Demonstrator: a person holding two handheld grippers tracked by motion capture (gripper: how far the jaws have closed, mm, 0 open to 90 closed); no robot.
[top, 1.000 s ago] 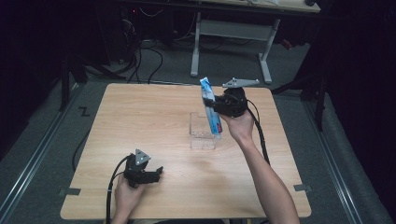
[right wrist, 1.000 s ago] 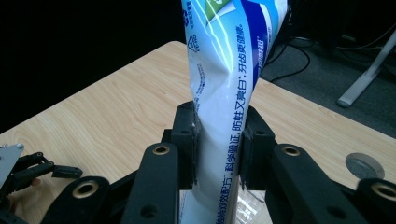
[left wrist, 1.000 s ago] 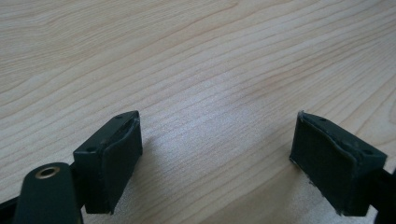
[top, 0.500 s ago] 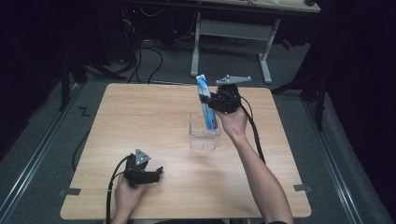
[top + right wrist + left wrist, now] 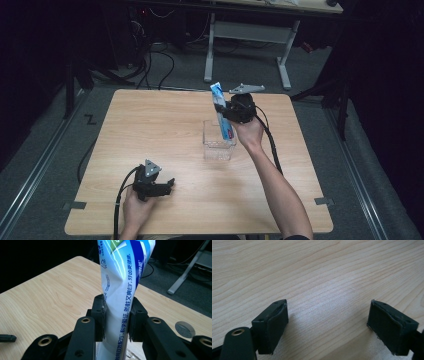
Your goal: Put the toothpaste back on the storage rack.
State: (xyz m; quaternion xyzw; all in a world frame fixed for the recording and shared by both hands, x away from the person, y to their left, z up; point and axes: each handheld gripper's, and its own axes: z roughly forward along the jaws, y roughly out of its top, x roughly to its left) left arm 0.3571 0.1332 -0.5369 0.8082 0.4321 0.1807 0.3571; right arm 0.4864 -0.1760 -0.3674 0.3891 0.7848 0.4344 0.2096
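A toothpaste tube (image 5: pixel 222 114) is held over a clear container (image 5: pixel 218 141) by the right gripper (image 5: pixel 231 113).

In the right gripper view the tube (image 5: pixel 121 287) is seen pinched at its middle between the two black pads (image 5: pixel 98 315) of the right gripper (image 5: pixel 116 318) — the jaws are pressed against both of its sides, and it stands nearly upright. From the high view its lower end is seen in or just above the container, near the middle of the wooden table (image 5: pixel 150 125); which of the two cannot be told. The left gripper (image 5: pixel 167 186) is rested low at the near left of the table, well apart — its jaws are spread wide with only bare wood (image 5: pixel 317 277) between them.
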